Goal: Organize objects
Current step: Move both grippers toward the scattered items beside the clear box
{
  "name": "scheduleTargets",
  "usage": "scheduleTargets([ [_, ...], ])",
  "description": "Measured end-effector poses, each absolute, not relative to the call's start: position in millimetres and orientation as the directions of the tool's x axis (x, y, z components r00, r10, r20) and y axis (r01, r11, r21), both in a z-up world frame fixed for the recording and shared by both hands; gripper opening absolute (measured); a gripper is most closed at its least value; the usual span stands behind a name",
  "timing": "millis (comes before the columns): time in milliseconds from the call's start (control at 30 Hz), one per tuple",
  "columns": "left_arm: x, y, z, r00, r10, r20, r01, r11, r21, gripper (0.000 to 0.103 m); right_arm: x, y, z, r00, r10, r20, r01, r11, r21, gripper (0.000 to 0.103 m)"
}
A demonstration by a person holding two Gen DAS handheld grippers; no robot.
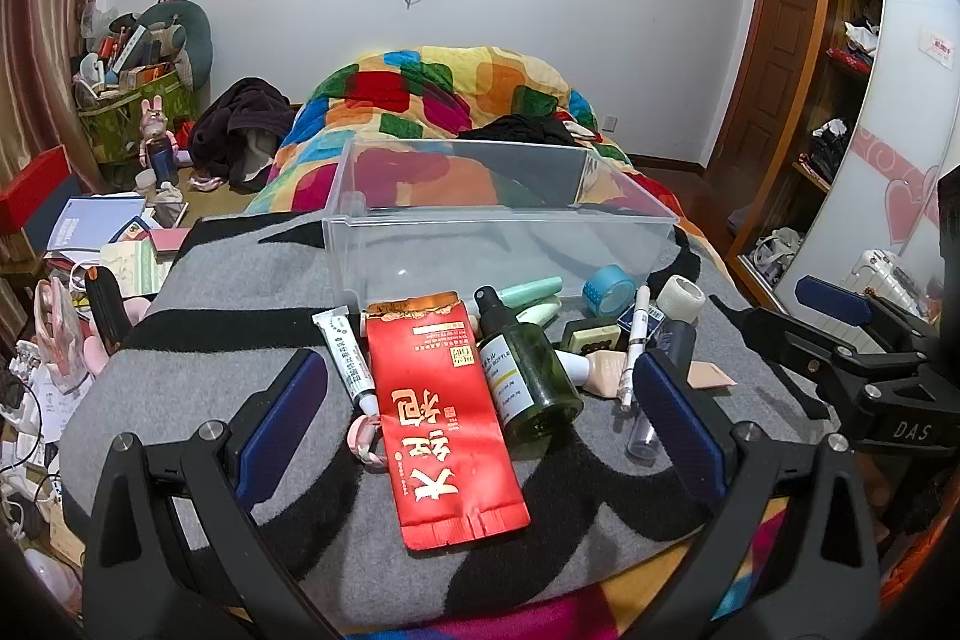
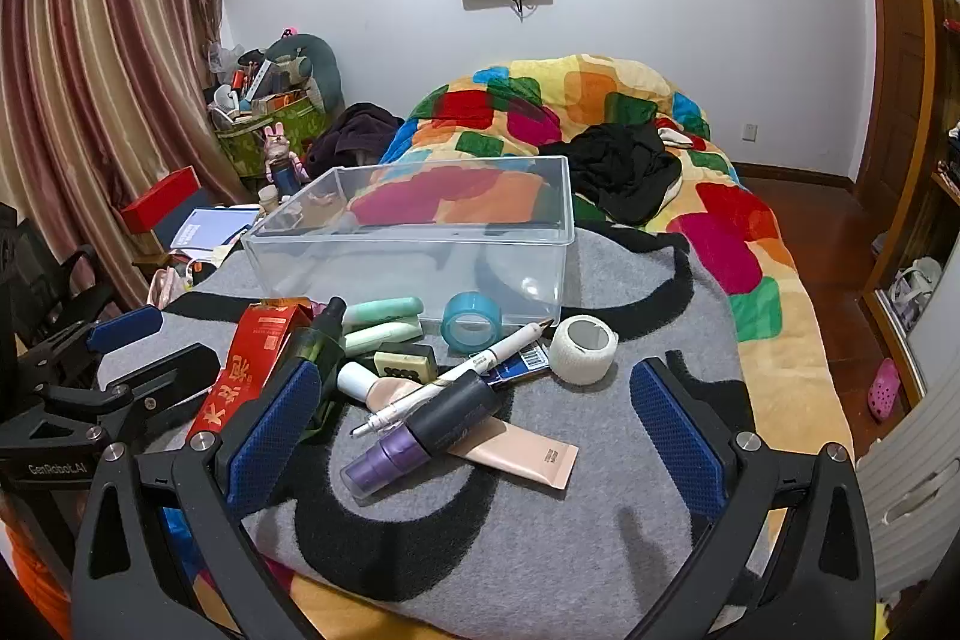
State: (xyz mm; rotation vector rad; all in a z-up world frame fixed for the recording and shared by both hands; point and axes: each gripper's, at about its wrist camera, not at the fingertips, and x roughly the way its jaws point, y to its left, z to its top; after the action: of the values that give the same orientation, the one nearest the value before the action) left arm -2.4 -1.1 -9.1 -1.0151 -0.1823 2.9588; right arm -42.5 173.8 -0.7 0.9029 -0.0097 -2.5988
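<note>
A clear plastic bin (image 1: 360, 244) (image 2: 558, 244) stands empty on a grey and black blanket (image 1: 576, 484) (image 2: 540, 550). Small items lie in front of it: a red packet (image 1: 441, 424) (image 2: 249, 370), a green spray bottle (image 1: 522, 364), a white tube (image 1: 348, 358), blue tape (image 1: 609, 287) (image 2: 472, 322), a white bandage roll (image 1: 681, 297) (image 2: 583, 347), a pen (image 1: 635, 346) (image 2: 456, 376), a purple bottle (image 2: 420, 436), a beige tube (image 2: 522, 454). My left gripper (image 1: 483, 412) is open around the packet and bottle. My right gripper (image 2: 474, 430) is open around the purple bottle.
A colourful duvet (image 1: 456, 88) (image 2: 600, 100) and black clothes (image 2: 624, 166) lie behind the bin. Cluttered papers and bags (image 1: 114, 244) sit to the left. A wardrobe (image 1: 840, 100) stands to the right. The bed edge is near my grippers.
</note>
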Motion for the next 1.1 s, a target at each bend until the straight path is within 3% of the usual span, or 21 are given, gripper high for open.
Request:
scheduleTargets([
  [1100,-4.3,-3.6,-15.5,-0.778,0.06,-0.625,0.029,-0.991,-0.131,0.103,-49.4,172.5,-9.3,-0.694,-0.373,-0.616,0.365,-0.92,0.147,0.103],
])
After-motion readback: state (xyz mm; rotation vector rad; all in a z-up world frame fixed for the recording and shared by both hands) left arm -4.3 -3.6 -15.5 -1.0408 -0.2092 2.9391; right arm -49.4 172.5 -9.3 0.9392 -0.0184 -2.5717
